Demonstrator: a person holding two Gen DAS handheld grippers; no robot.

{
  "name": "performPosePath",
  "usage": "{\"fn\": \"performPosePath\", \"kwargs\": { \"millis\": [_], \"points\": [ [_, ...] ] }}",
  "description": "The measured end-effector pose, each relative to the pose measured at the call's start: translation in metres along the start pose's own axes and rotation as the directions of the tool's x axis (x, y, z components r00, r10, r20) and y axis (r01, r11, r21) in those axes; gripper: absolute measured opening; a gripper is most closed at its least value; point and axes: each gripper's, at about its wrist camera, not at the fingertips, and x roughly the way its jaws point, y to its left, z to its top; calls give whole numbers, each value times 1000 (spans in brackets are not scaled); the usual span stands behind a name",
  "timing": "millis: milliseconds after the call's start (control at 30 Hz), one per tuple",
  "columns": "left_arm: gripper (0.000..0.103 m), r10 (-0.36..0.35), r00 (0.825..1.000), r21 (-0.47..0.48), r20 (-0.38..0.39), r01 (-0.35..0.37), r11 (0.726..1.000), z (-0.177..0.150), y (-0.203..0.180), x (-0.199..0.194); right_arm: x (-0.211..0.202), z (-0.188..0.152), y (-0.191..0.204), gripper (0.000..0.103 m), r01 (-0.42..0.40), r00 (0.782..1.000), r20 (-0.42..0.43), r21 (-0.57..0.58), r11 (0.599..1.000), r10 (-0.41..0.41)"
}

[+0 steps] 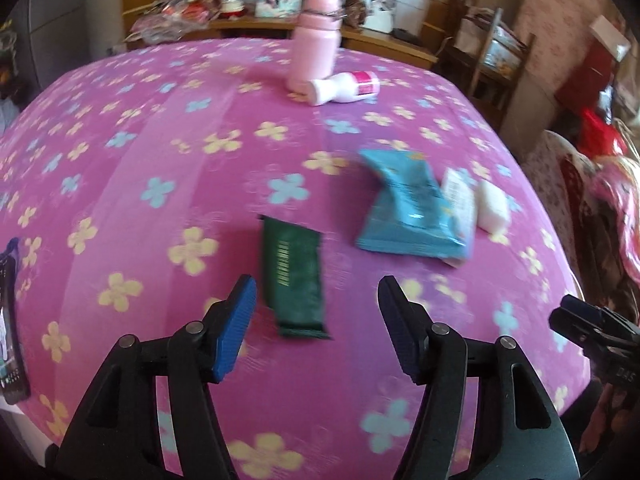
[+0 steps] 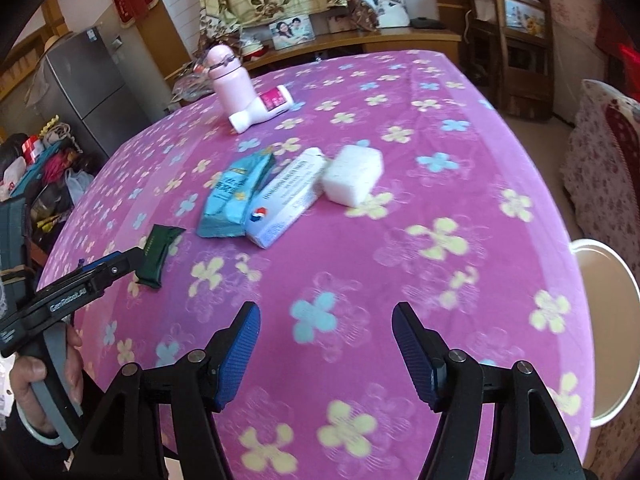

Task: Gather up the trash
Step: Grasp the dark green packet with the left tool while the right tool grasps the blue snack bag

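Your pink flower-print tablecloth (image 2: 400,264) holds wrappers and bottles, a white round bin (image 2: 612,320) sits beside it, both grippers' jaws apart and empty.

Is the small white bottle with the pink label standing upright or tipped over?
Tipped over. The small white bottle with the pink label lies on its side on the flowered pink tablecloth, beside the upright pink flask.

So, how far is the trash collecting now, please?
Nothing looks collected yet. Both the left gripper and the right gripper are open and empty. The left one is nearest the green wrapper. The blue packet, white box and white block lie on the tablecloth.
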Motion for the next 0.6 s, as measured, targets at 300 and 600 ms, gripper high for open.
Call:
{"fn": "performPosePath", "kwargs": {
  "millis": [300,600],
  "points": [
    [62,46,998,46,-34,-44,998,9,8,36,28,41,38,76,-28,1000,-9,-36,999,28],
    [50,60,998,74,-26,-58,996,17,22,49,78,82,71,76,-17,999,-48,-59,998,14]
  ]
}}
